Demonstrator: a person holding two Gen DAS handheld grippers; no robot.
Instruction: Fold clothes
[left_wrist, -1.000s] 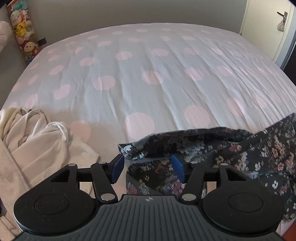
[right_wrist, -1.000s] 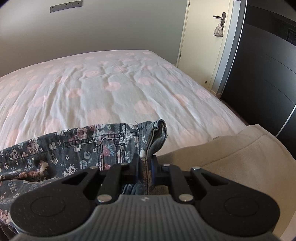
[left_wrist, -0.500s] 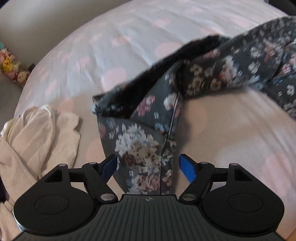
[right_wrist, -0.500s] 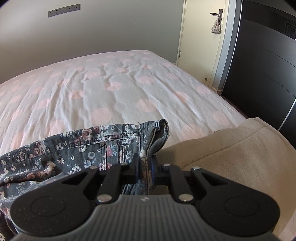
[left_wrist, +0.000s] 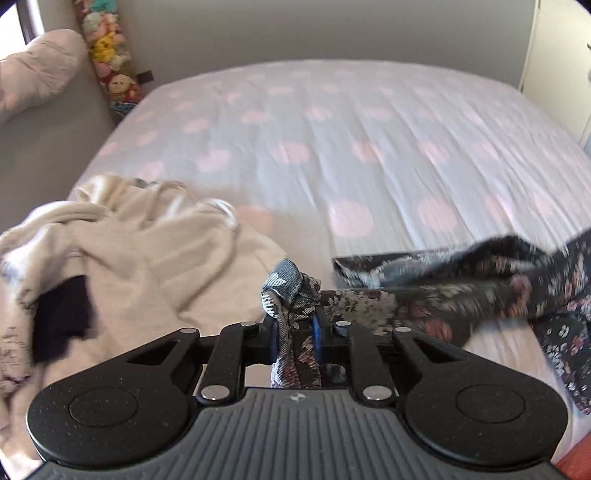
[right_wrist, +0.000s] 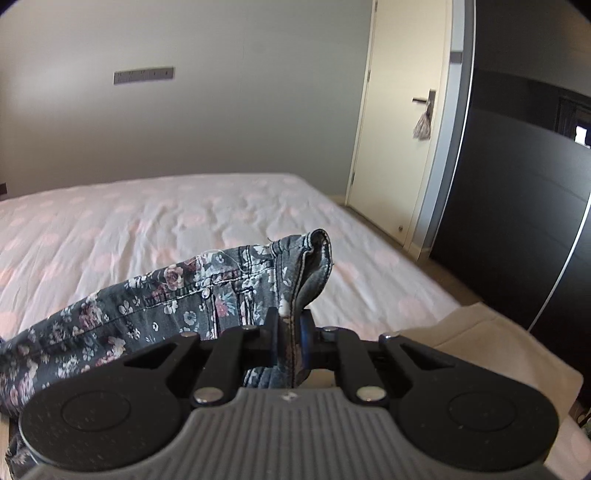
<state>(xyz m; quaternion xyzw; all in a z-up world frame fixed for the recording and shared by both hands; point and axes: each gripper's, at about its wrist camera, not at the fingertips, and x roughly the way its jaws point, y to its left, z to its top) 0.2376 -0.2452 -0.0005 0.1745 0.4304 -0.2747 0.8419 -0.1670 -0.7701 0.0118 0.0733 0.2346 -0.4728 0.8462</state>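
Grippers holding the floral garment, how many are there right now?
2. The left gripper is closing on a bunched end of the floral garment, cloth between its pads. The right gripper is shut on the stitched denim edge. Nothing else grips it in view.
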